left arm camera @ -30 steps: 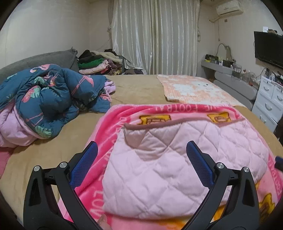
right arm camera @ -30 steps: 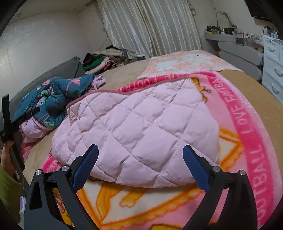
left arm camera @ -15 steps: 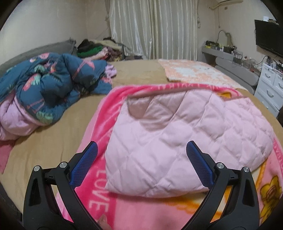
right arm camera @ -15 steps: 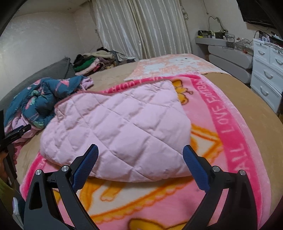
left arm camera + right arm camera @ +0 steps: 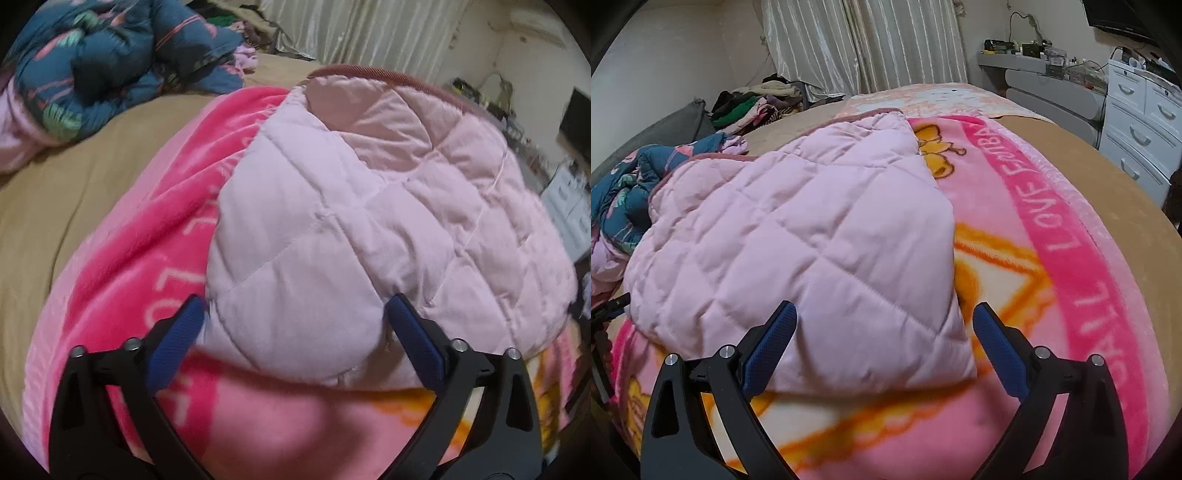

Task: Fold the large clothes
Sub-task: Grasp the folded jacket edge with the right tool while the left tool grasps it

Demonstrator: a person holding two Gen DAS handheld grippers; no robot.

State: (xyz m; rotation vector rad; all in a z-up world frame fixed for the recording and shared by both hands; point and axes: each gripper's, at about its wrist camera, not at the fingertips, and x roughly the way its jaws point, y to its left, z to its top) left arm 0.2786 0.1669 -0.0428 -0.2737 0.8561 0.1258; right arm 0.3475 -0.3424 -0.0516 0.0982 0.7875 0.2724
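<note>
pale pink quilted garment (image 5: 332, 206) folded, puffy, both hand-held grippers closing, spread around its near corners

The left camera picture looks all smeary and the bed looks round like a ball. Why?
Left wrist view: motion blur smears the pink blanket and the lettering on it, while the quilted pink cover is soft too. Right wrist view: sharper, the blanket's lettering readable, blurred only near the bottom edge. Both views: the fisheye lens bulges the bed and darkens the corners.

left gripper (image 5: 293, 317) & right gripper (image 5: 884, 321): black frames, blue textured jaws, silver screws
</note>
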